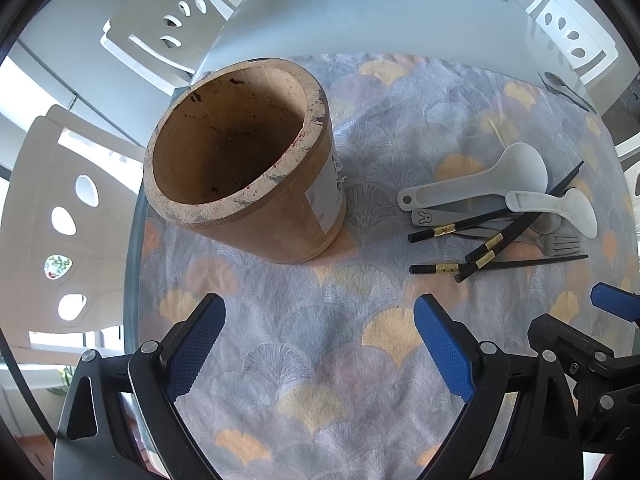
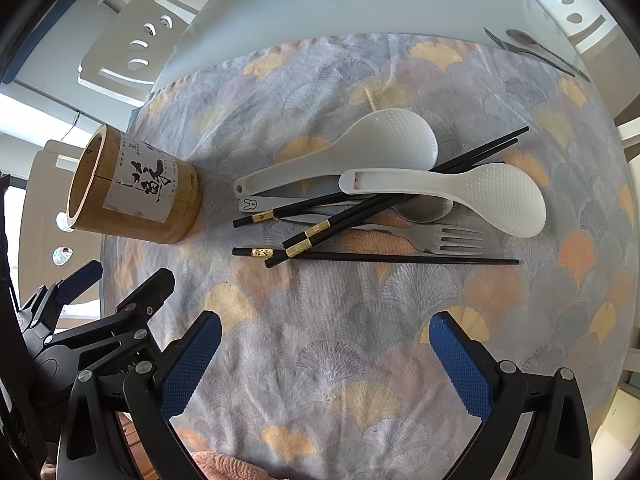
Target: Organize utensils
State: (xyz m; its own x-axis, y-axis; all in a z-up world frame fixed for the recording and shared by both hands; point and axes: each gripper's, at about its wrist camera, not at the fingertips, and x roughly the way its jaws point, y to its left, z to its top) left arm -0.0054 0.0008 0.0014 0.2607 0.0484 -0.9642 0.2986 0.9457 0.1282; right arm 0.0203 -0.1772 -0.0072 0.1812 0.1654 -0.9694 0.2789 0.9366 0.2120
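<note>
An empty bamboo holder (image 1: 244, 160) (image 2: 132, 188) with a white label stands upright on the patterned cloth. To its right lies a pile of utensils: two white rice paddles (image 2: 360, 152) (image 2: 472, 192), several black chopsticks (image 2: 384, 256) (image 1: 496, 264) with gold bands, a steel fork (image 2: 440, 240) and a steel spoon (image 2: 424, 208) underneath. My left gripper (image 1: 320, 320) hovers open just in front of the holder, holding nothing. My right gripper (image 2: 326, 340) hovers open in front of the pile, also holding nothing.
The patterned cloth (image 2: 340, 360) covers a round glass table (image 1: 380, 12). A second fork and spoon (image 2: 536, 50) lie at the far right rim. White chairs (image 1: 160, 36) (image 1: 572, 36) stand around the table.
</note>
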